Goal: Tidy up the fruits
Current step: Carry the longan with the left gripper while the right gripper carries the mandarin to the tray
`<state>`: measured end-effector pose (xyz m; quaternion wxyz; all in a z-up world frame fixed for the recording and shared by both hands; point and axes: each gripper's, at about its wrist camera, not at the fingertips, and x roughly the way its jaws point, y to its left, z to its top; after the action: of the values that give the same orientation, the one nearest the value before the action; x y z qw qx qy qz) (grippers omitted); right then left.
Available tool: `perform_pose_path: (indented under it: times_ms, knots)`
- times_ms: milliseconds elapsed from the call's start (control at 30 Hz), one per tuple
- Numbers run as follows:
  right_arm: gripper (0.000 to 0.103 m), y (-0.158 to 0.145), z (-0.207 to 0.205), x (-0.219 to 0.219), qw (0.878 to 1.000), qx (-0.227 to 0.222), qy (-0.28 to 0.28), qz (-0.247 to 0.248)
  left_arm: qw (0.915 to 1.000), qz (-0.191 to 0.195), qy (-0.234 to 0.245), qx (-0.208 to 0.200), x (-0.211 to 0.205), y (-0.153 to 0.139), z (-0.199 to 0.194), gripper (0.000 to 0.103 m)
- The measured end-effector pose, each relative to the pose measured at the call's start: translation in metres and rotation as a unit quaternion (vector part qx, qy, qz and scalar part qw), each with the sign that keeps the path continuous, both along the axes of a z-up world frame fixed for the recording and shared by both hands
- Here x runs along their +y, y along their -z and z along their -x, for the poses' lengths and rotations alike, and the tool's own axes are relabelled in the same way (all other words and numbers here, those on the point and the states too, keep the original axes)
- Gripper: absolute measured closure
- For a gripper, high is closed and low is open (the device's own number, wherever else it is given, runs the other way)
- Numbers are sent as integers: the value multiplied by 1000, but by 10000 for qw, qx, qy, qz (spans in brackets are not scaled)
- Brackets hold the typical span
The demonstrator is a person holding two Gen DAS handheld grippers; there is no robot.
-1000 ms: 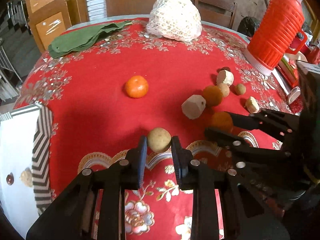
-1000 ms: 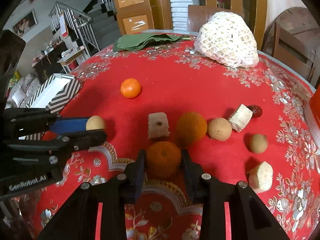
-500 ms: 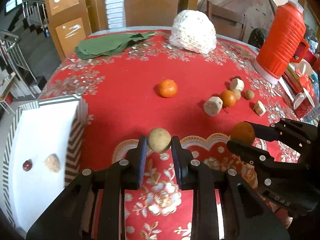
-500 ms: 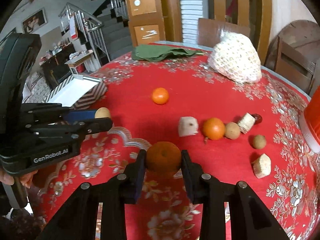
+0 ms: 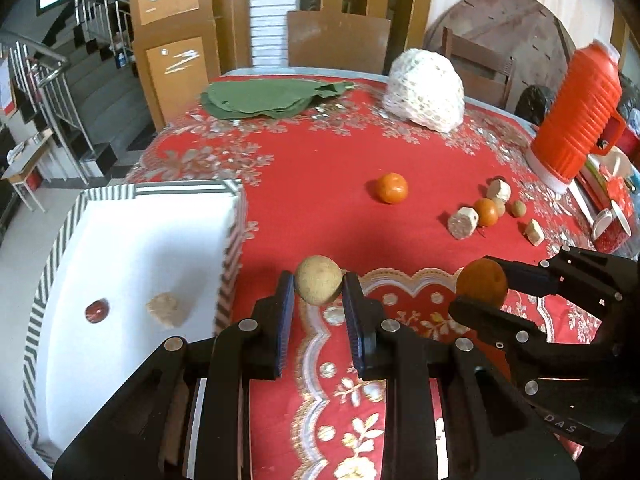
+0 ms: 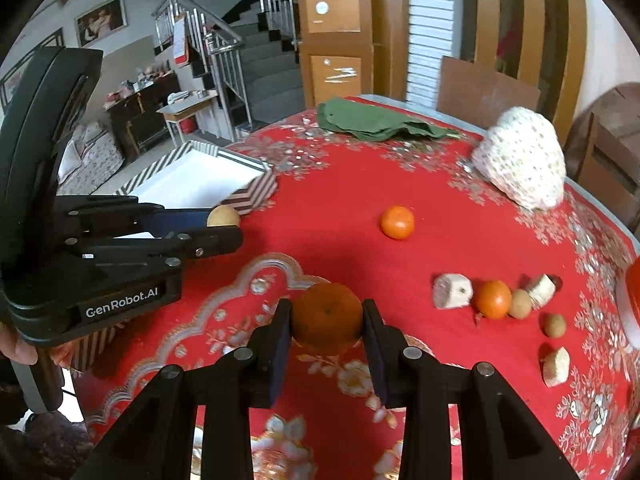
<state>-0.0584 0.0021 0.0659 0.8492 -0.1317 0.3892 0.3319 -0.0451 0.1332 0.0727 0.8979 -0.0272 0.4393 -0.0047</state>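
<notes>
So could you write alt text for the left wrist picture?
The left gripper pinches a small tan round fruit above a red tablecloth; beside it the right gripper holds an orange. A striped white box sits at left.

We counted three oranges [image 6: 327, 318], three small brown fruits [image 5: 319, 285], four pale chunks [image 5: 462, 222], one striped box [image 5: 230, 248], one red jug [image 5: 576, 114].

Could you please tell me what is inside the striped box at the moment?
The striped box holds a small dark red fruit and a pale, rough chunk on its white floor. The left gripper's arm covers its near corner, so anything there is hidden.
</notes>
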Motion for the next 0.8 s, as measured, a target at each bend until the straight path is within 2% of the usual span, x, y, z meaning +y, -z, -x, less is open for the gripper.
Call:
perform_pose_path:
  times_ms: [500, 800]
  knots:
    - [70, -4, 17, 59, 9982, -80, -575, 179, 9986, 30, -527, -103, 62, -5, 29, 79]
    - [70, -4, 24, 97, 9948, -97, -970, 288, 9960, -9, -890, -21, 101, 3, 43, 79]
